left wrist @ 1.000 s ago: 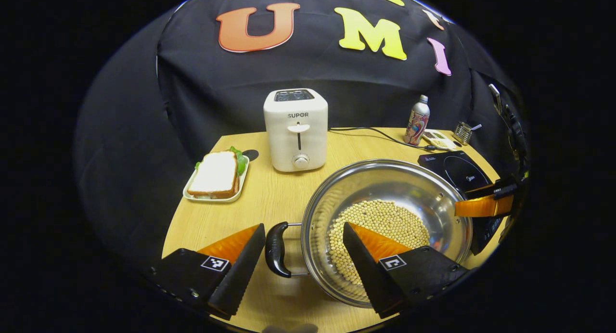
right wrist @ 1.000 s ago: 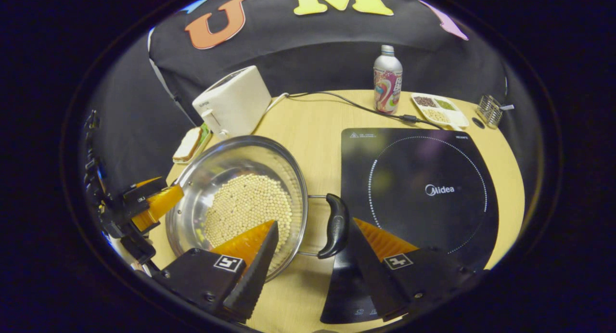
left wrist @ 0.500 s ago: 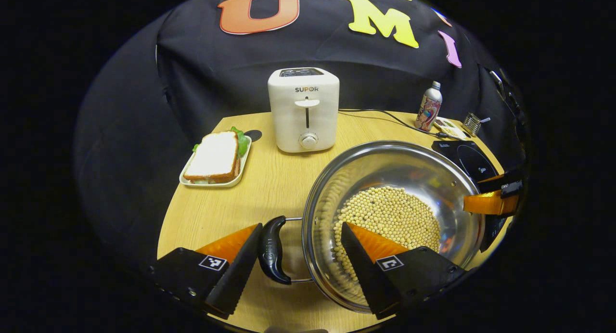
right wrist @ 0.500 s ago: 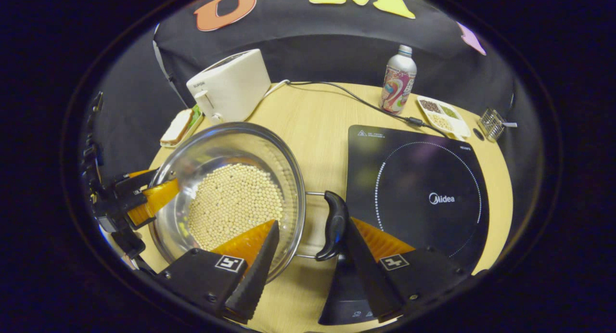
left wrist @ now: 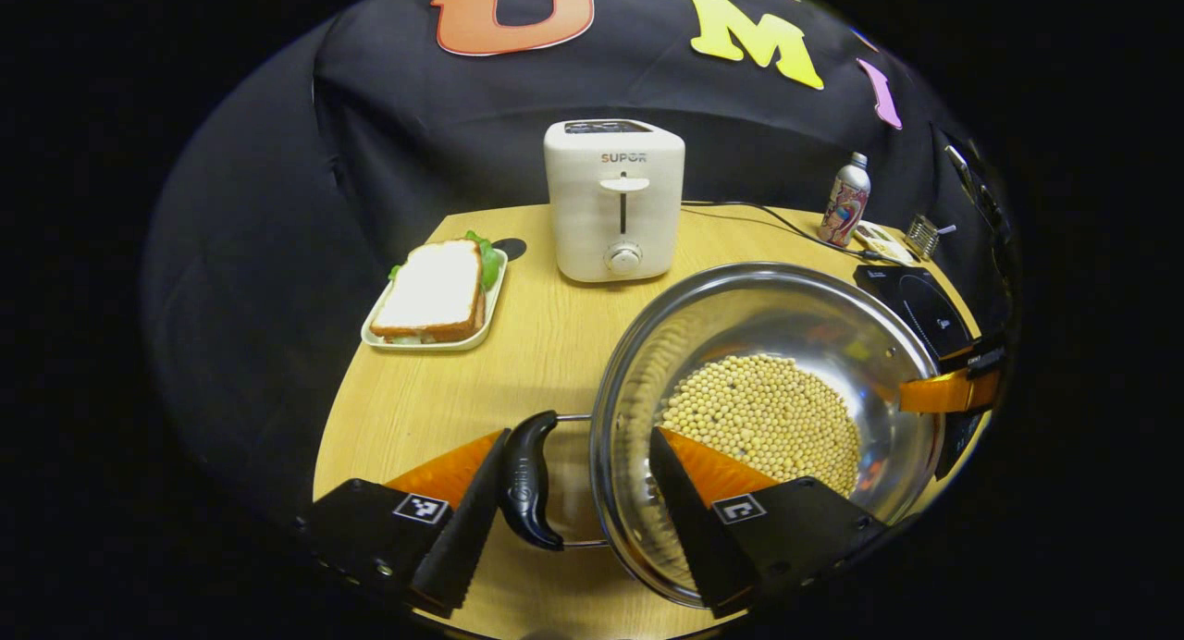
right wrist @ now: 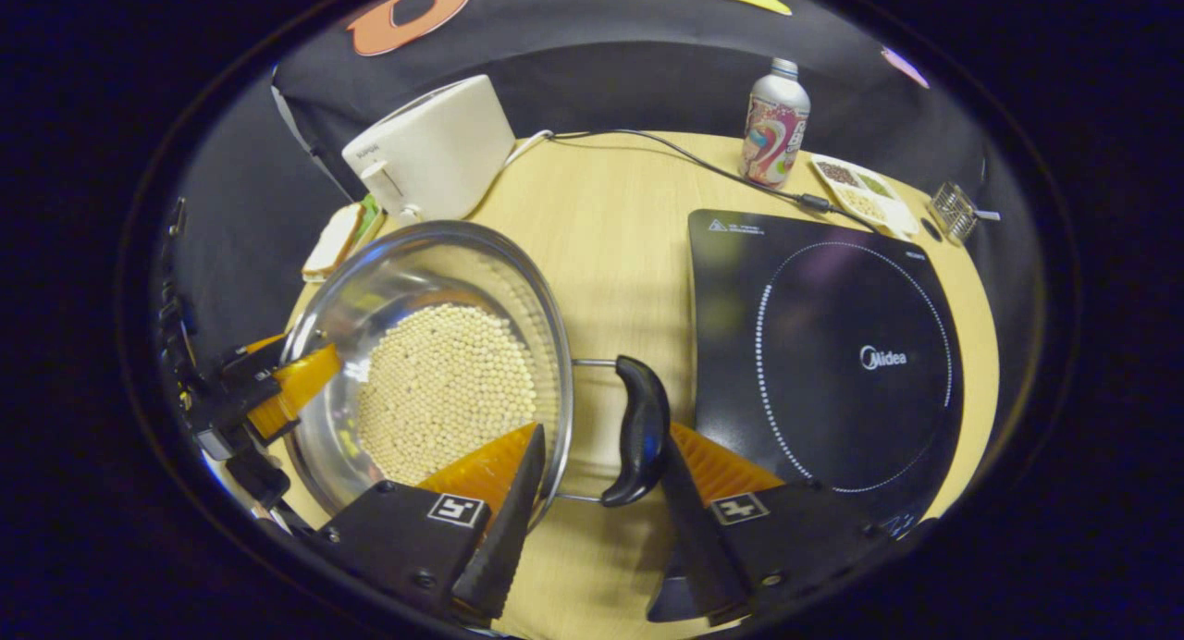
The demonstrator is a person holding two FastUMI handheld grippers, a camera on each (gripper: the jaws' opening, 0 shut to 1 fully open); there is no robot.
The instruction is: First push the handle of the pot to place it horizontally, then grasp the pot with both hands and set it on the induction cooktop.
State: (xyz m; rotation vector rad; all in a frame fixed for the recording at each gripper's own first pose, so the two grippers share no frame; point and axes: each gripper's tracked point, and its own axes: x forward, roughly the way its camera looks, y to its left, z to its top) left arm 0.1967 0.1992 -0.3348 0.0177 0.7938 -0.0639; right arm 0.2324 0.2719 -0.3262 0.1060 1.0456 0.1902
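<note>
A steel pot (left wrist: 786,335) holding soybeans (left wrist: 763,418) hangs a little above the wooden table. My left gripper (left wrist: 578,436) is shut on the pot, with one finger against the outside of the black left handle (left wrist: 527,478) and the other inside the wall. My right gripper (right wrist: 603,432) is shut on the opposite side, with one finger inside the pot (right wrist: 416,279) and the other against the black right handle (right wrist: 636,427). The black induction cooktop (right wrist: 832,344) lies just right of that handle. The right gripper (left wrist: 943,390) shows at the pot's far rim, as does the left gripper (right wrist: 277,390).
A white toaster (left wrist: 615,201) stands at the back with its cable (right wrist: 666,154) crossing the table. A sandwich on a tray (left wrist: 435,293) is at the left. A drink bottle (right wrist: 775,122), a snack dish (right wrist: 860,191) and a wire holder (right wrist: 953,210) sit behind the cooktop.
The pot has stayed fixed between both pairs of fingers while the table scene shifted. Pot and grippers have risen off the table together, and the cooktop looks larger in the right gripper view.
</note>
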